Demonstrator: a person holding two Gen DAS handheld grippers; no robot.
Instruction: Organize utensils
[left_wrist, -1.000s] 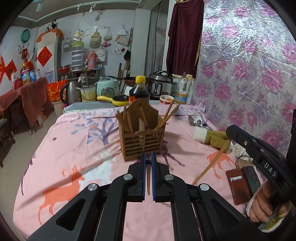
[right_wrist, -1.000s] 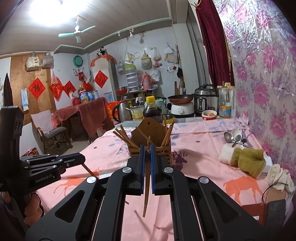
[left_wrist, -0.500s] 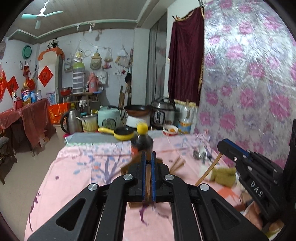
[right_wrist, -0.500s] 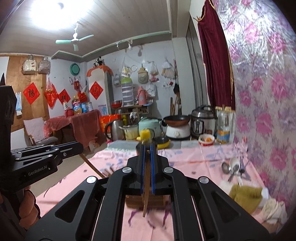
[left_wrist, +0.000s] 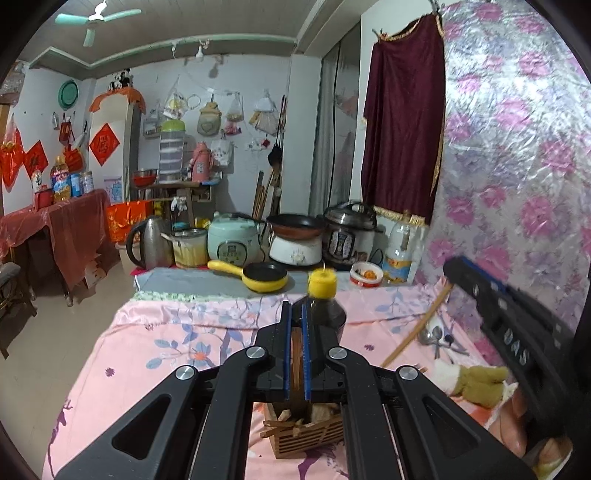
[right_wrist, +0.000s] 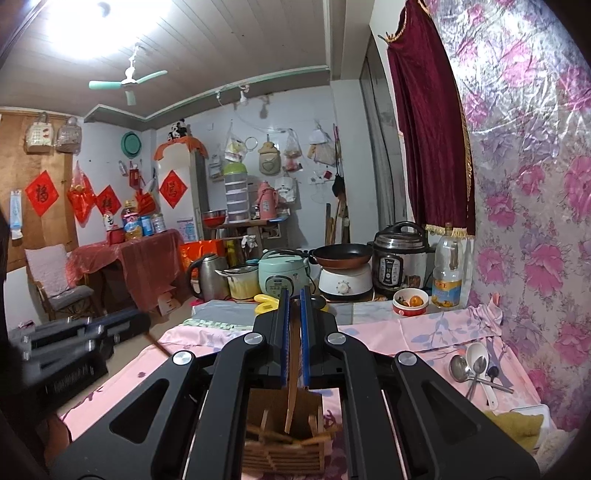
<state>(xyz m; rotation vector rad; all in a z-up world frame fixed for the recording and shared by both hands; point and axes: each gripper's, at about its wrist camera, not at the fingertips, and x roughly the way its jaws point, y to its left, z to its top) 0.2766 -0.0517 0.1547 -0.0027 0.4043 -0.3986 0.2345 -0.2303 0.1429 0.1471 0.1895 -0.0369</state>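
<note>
Chopstick (left_wrist: 295, 354), wooden, one to each gripper: thin, light, stiff along its length, smooth enough to pivot or slide between flat pads; best held at mid-length or above so the lower end steers freely. Left gripper (left_wrist: 295, 347): jaws drawn narrow on a chopstick standing near upright between the blue pads, its lower end over the holder. Right gripper (right_wrist: 292, 343): jaws likewise narrow, clamped on a second chopstick (right_wrist: 291, 384) whose tip reaches down into the holder (right_wrist: 284, 439) at 6 o'clock in the right wrist view. Holder, slatted wood, box-shaped, on the pink tablecloth (left_wrist: 177, 343); already stocked with several chopsticks lying crosswise and leaning. Judged light and easy to tip if a stick is pushed against its wall; release is better made straight down into an open gap. In the left wrist view the same holder (left_wrist: 306, 435) sits at 6 o'clock beneath the jaws, with a dark sauce bottle (left_wrist: 325, 302), yellow-capped, just beyond at 12 o'clock. Spoons (right_wrist: 476, 365), metal and white, lie loose on the cloth at 3 o'clock in the right wrist view, well apart from the holder; harder, heavier, slippery at the bowl, best taken by the handle.
</note>
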